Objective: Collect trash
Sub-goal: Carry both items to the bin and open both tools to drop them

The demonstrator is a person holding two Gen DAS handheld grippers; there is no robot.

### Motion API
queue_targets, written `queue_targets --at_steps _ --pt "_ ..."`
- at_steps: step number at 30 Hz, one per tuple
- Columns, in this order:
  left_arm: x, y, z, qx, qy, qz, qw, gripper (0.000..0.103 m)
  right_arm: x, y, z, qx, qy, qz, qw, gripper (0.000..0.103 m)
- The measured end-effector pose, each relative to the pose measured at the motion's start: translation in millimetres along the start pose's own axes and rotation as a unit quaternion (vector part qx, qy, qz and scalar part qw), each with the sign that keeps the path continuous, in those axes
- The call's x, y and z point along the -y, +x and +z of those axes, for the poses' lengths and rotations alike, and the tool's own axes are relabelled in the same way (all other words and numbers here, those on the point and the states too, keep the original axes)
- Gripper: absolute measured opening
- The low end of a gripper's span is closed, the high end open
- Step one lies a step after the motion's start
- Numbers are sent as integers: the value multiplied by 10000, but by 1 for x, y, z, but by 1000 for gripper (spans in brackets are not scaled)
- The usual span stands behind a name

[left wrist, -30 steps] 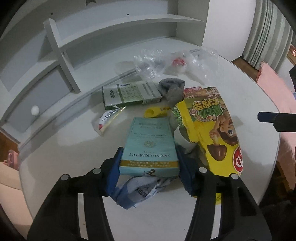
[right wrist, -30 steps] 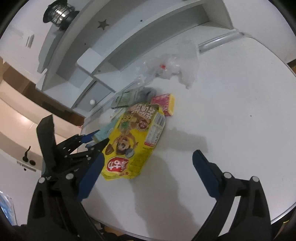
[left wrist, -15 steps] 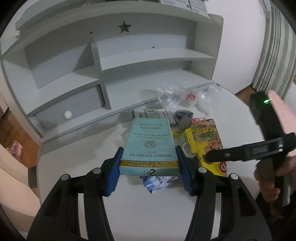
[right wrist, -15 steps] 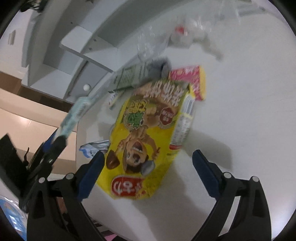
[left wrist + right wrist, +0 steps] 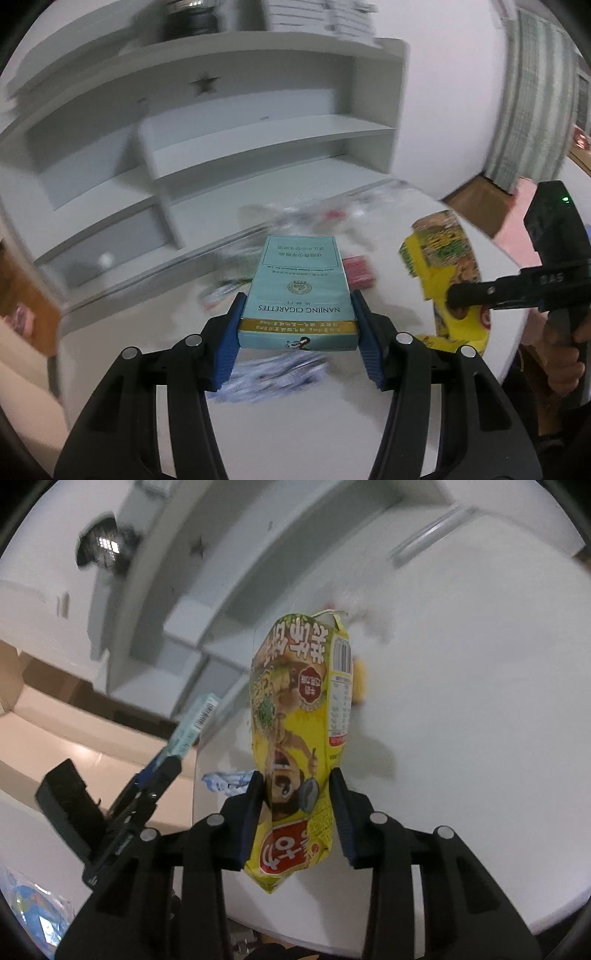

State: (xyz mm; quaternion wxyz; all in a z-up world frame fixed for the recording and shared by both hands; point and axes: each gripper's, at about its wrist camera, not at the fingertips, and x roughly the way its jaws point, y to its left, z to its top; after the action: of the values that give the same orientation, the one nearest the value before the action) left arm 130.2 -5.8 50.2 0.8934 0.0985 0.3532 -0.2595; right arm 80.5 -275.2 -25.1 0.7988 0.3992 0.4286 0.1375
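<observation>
My left gripper is shut on a light blue cigarette box and holds it above the white table. My right gripper is shut on a yellow snack bag, lifted off the table and hanging upright between the pads. The bag also shows at the right of the left wrist view. The left gripper with the box shows at the left of the right wrist view.
A crumpled blue-white wrapper lies on the table under the box. A red packet and clear plastic bags lie farther back, blurred. A white shelf unit stands behind. The table edge is near.
My right gripper has closed on the yellow snack bag and lifted it off the table. My left gripper has raised the cigarette box higher and tilted up.
</observation>
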Motion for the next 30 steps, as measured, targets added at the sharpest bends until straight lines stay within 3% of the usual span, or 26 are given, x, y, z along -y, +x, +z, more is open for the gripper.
queue_targets --at_steps 3,6,9,13,20,24,28,30 --pt "42 12 12 61 208 -364 9991 54 30 -53 -3 472 117 -196 9986 37" --pt "103 27 25 103 527 -917 9943 54 72 -115 -16 1102 354 -755 9904 37" --pt "168 41 30 112 931 -1428 9853 54 119 -182 -42 1755 658 -1616 9689 37" --pt "266 58 31 70 1416 -2293 9630 54 170 -246 -86 2281 1134 -2589 9317 37" --pt "428 97 -3 -535 2137 -3338 9166 54 260 -314 -164 2562 2254 -3235 8826 37" --pt "501 127 -38 -903 2651 -3470 8951 54 306 -331 -201 2519 2833 -3393 8609 37" --pt "562 166 -77 -1379 3025 -3536 8743 54 337 -338 -227 2401 3191 -3470 8486 38" --pt "583 183 -90 -1590 3107 -3532 8680 54 351 -341 -238 2331 3347 -3471 8445 38"
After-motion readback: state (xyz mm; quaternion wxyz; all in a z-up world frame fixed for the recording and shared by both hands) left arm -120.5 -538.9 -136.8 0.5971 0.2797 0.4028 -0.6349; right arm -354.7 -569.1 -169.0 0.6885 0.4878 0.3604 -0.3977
